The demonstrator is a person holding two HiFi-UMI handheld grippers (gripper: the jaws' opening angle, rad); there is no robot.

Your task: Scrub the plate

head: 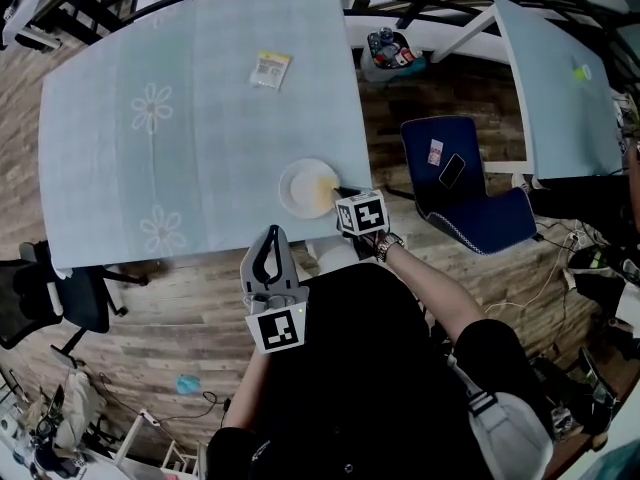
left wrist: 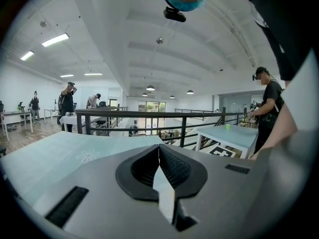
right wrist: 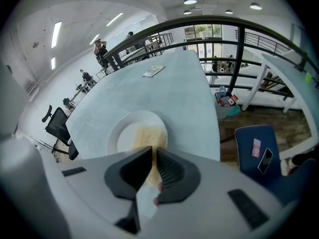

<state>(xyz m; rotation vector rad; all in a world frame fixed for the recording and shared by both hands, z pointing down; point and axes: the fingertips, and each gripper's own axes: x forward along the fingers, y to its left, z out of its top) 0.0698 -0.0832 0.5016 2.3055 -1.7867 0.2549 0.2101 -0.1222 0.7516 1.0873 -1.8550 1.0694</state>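
Observation:
A white plate (head: 300, 183) lies on the pale blue tablecloth near the table's front right corner. My right gripper (head: 337, 192) reaches over the plate's right rim, shut on a tan scrub pad (head: 323, 196) that rests on the plate. The right gripper view has the plate (right wrist: 124, 131) just beyond the right gripper (right wrist: 152, 151), with the pad (right wrist: 145, 139) pinched between the jaws. My left gripper (head: 272, 232) hangs off the table's front edge, close to my body, shut and empty. In its own view the left gripper (left wrist: 159, 147) points over the table at the room.
A yellow packet (head: 270, 69) lies far back on the table (head: 150, 108). A blue chair (head: 470, 213) with a phone and a card stands right of the plate. A second table (head: 560, 78), a black railing and a bin (head: 390, 49) are beyond. A black office chair (head: 60, 303) stands at left.

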